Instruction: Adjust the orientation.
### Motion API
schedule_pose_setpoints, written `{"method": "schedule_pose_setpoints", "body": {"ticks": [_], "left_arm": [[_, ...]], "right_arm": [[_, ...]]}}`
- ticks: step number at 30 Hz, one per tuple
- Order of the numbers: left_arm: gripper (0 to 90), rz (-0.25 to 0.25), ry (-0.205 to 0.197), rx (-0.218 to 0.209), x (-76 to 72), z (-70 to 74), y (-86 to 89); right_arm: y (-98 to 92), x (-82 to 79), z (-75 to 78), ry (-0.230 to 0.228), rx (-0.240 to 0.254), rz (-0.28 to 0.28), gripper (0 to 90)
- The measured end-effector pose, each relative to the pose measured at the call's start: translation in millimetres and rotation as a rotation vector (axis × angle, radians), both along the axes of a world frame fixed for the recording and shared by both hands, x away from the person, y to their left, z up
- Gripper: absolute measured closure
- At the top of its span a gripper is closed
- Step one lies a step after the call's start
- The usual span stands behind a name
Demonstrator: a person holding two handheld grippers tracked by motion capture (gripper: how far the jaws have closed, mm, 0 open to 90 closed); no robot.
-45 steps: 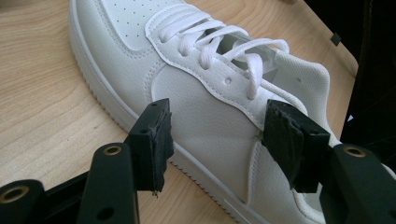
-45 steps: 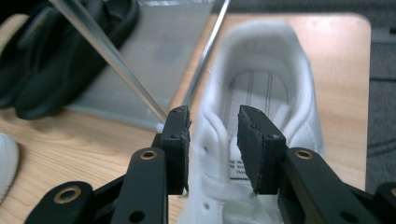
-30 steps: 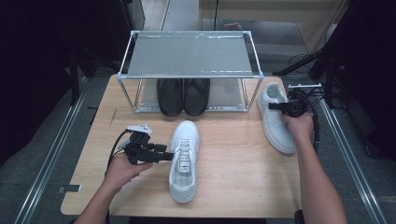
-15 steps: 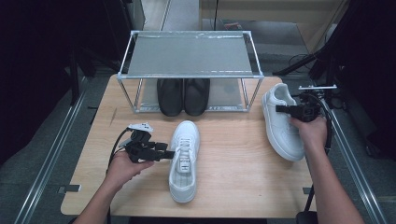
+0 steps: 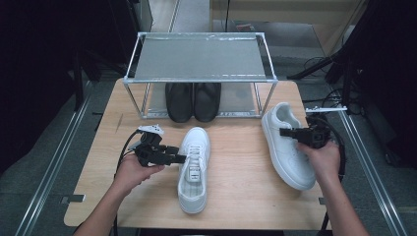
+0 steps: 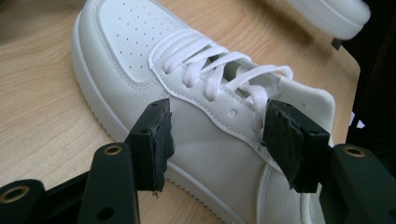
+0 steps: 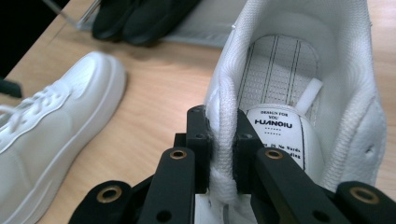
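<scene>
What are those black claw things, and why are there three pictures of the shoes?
A person holds a hand tool with two black jaws in each hand. One camera looks down from above; one more rides on each tool.

On the wooden table stand a metal shoe rack with black shoes under it, and two white sneakers.

The left gripper is open beside the middle sneaker, its pads either side of the laces. The right gripper is shut on the collar of the right sneaker.
</scene>
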State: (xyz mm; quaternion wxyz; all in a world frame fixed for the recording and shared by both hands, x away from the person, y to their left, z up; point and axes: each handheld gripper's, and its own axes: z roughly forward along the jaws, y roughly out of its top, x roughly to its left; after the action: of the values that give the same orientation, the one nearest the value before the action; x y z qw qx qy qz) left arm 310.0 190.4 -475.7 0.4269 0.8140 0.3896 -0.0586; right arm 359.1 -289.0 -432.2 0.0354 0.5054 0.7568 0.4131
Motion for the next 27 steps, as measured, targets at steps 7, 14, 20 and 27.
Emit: {"method": "schedule_pose_setpoints", "body": {"ticks": [7,14,20,27], "left_arm": [[42.0,-0.008,0.006,0.000,2.8,-0.2,-0.5],[42.1,-0.008,0.003,0.003,1.8,0.5,-0.7],[42.0,-0.005,0.001,0.005,1.1,0.3,-0.9],[41.6,-0.007,0.001,0.005,0.9,-0.3,-0.5]], "right_arm": [[29.8,-14.5,-7.8,0.018,0.003,0.088,83.0],[54.2,-18.4,-11.6,0.023,-0.004,0.152,83.0],[81.5,-20.1,-13.1,0.025,0.007,0.212,82.9],[113.4,-18.9,-18.0,0.037,0.016,0.266,82.7]]}}
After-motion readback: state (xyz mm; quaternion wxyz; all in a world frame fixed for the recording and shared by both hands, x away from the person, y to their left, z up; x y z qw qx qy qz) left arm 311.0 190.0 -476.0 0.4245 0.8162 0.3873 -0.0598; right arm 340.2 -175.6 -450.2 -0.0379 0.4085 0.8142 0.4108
